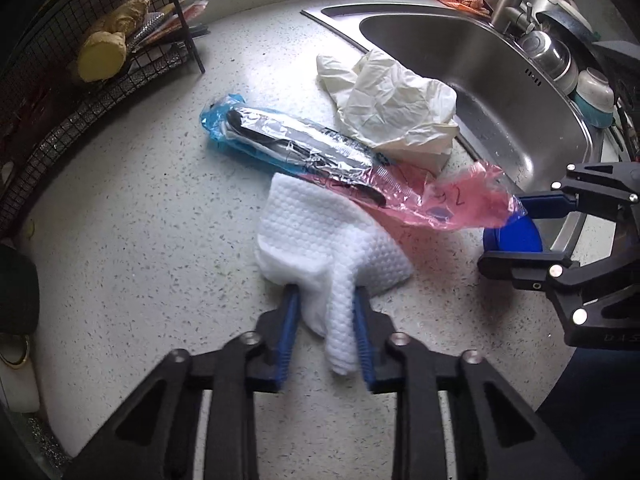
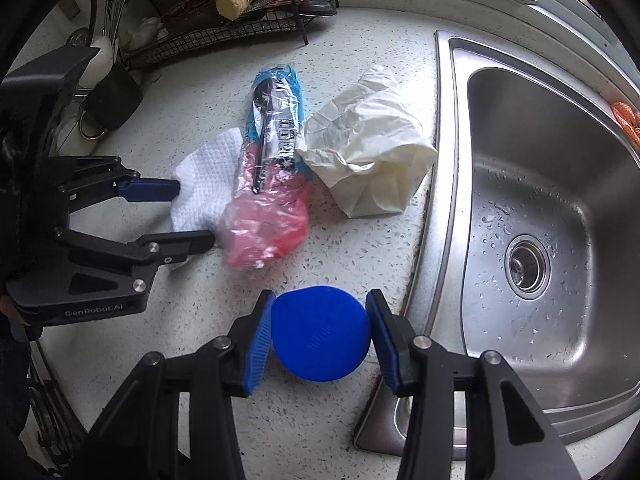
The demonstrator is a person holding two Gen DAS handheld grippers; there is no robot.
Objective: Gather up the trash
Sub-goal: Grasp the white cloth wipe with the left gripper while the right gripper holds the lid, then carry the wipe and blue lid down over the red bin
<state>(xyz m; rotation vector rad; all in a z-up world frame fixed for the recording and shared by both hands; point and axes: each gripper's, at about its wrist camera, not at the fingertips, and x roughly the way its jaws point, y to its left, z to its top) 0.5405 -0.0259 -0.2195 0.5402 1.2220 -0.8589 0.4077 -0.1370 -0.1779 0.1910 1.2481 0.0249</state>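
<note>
On a speckled tabletop (image 1: 120, 200) beside the sink (image 2: 540, 220), I work two tools through a small heap of trash. My left hand-held gripper (image 1: 326, 328) pinches the near corner of a white wipe (image 1: 320, 236), its blue pads pressed into the bunched cloth so the sheet can be drawn out from under the wrapper (image 1: 304, 152), a blue-and-pink plastic sleeve with a black utensil inside, which lies across the wipe's far edge. My right hand-held gripper (image 2: 320, 332) straddles a blue lid (image 2: 320, 334) near the sink's rim, fingers spread on either side; I cannot tell whether the pads are touching it yet. A crumpled paper bag (image 2: 372, 140) sits just beyond the wrapper, touching it.

The left view shows the pinch on the wipe plainly, and only the lid's edge behind the other tool. The right view shows the lid whole, the wet basin and drain, and the left tool from the side, where its grip is harder to read.
</note>
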